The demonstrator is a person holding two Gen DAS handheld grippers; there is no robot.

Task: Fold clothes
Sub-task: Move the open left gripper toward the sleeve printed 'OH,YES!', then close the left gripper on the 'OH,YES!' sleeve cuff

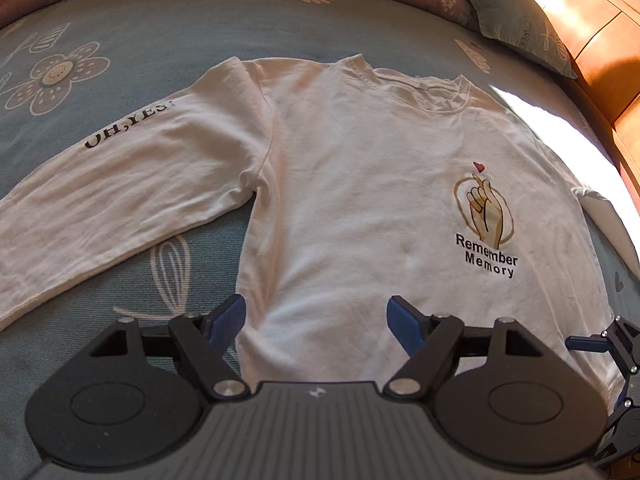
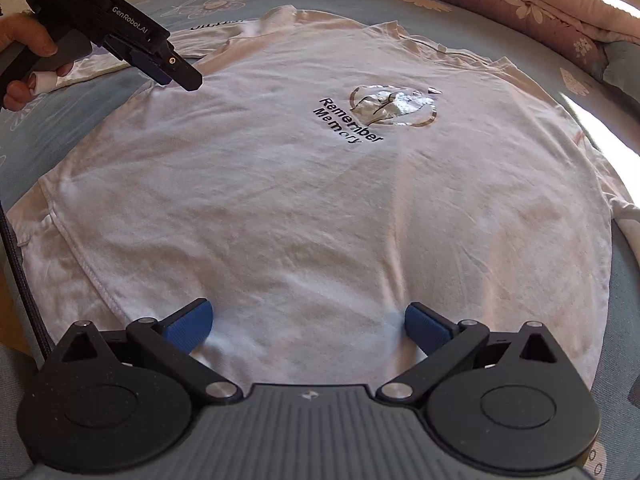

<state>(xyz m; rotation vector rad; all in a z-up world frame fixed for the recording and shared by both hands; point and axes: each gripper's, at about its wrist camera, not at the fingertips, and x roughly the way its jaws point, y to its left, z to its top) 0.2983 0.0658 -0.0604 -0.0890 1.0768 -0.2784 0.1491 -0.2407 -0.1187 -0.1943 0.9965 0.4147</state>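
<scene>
A white long-sleeved cotton shirt (image 2: 320, 208) lies flat, front up, mid-bed, its sleeve (image 1: 100, 200) stretched toward the bed's left side. The blue flowered sheet (image 1: 140, 32) shows bare around it. The left gripper (image 1: 314, 320) and right gripper (image 2: 308, 326) both gape wide, holding nothing, above the soft, lightly creased hem.

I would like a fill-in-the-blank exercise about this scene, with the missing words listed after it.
1. The white long-sleeved shirt lies flat on a blue bedsheet printed with ____.
2. The black words under the shirt's chest picture read "Remember ____".
3. The left gripper is ____, with nothing between its blue pads.
4. The black print on the shirt's sleeve reads "OH, ____!".

Missing words: flowers; Memory; open; YES
</scene>
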